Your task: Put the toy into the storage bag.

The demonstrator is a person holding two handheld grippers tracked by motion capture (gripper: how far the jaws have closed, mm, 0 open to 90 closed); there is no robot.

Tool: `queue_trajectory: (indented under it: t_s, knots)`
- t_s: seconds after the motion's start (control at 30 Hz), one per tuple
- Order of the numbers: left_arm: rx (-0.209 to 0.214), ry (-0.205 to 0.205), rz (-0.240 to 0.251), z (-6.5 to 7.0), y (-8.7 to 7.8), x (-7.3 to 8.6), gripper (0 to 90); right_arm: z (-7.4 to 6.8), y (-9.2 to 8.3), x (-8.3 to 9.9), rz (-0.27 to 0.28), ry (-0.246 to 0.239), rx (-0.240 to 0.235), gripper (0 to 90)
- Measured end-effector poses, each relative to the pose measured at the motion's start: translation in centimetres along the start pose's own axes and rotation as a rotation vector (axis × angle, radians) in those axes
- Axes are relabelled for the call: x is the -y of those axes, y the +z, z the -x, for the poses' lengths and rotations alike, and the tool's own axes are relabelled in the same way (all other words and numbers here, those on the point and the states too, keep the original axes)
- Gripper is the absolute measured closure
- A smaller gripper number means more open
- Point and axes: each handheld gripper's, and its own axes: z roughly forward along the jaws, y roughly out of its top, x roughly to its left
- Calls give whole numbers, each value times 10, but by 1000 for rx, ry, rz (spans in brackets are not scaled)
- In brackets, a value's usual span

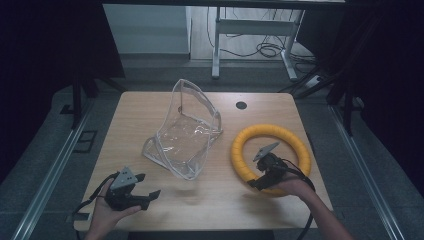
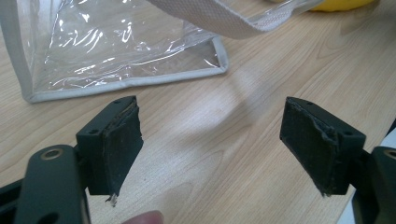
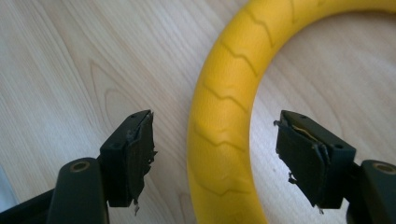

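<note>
We are resting our left gripper (image 1: pixel 148 187) low at about seven o'clock on the table (image 1: pixel 210 200), its jaws standing wide with nothing between them — in the left gripper view the pads (image 2: pixel 122 140) are framing bare wood just short of the clear bag (image 2: pixel 116 51). It is waiting there, we judge, pointed toward the bag's near edge so it can steady or open it when needed. The bag (image 1: pixel 187 132) is sitting near the table's centre, slumped half upright with its mouth gaping upward, which should make it ready to receive something. Moving right, the yellow ring (image 1: pixel 270 157) is lying flat at about four o'clock, well apart from the bag. We are holding our right gripper (image 1: pixel 256 184) over the ring's near rim — its jaws are spread wide and straddling the tube (image 3: pixel 224 135) without pressing on it, likely lining up a pinch across the tube's thickness.
</note>
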Motion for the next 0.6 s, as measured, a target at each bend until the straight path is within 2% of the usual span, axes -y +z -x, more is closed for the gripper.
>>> queue_trajectory:
  t_s: [0.1,0.33,0.6]
  knots:
    - [2,0,-1,0,1,0,206,1,5,2,-55,-14,-5,279]
    - [2,0,-1,0,1,0,206,2,11,6,-108,-24,-9,277]
    - [2,0,-4,0,2,0,206,-1,26,2,-186,-67,-16,291]
